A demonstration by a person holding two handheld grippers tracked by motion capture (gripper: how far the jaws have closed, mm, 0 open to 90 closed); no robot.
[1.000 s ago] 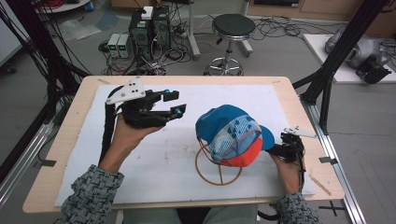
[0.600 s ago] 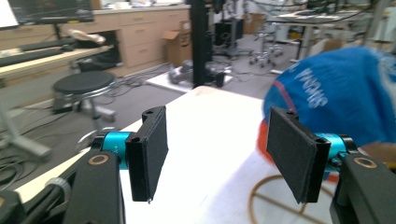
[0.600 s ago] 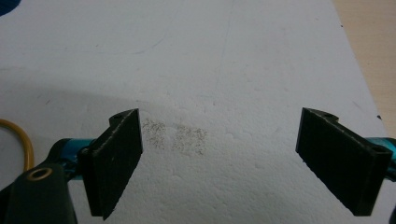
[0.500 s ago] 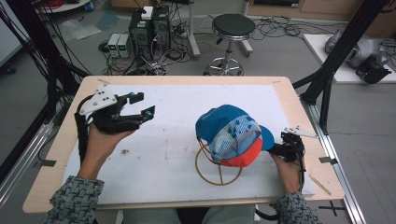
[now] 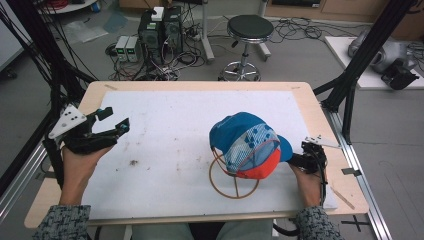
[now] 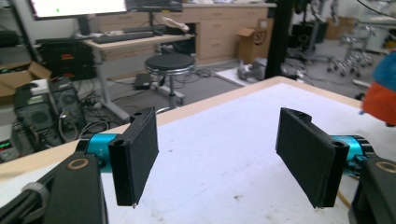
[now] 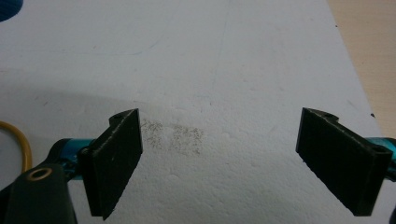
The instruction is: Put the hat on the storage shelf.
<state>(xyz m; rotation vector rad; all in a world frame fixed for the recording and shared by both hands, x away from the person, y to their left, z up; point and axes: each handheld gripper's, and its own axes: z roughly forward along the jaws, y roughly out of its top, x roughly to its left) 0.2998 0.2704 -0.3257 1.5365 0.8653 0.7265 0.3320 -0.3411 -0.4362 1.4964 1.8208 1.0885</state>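
Observation:
A blue, white and orange cap (image 5: 247,142) sits on a brown wire stand (image 5: 235,182) right of the table's middle. My left gripper (image 5: 116,119) hovers near the left edge, far from the cap. Its jaws have just been opening and hold nothing; in the left gripper view they (image 6: 217,154) stand wide over the white sheet, with the cap (image 6: 383,88) at the right edge. My right gripper (image 5: 295,160) rests on the sheet beside the cap's brim. It is open and empty (image 7: 219,163), with the stand's ring (image 7: 21,140) off to its left.
A white foam sheet (image 5: 165,150) covers most of the wooden table (image 5: 200,86). Beyond the far edge stand a stool (image 5: 250,27) and computer boxes (image 5: 160,27) amid cables. Black frame posts (image 5: 350,85) rise at both sides.
My left hand has swung left and lower, from beside the cap toward the table's left edge, and its jaws stand wider apart. The right hand and the cap have kept still.

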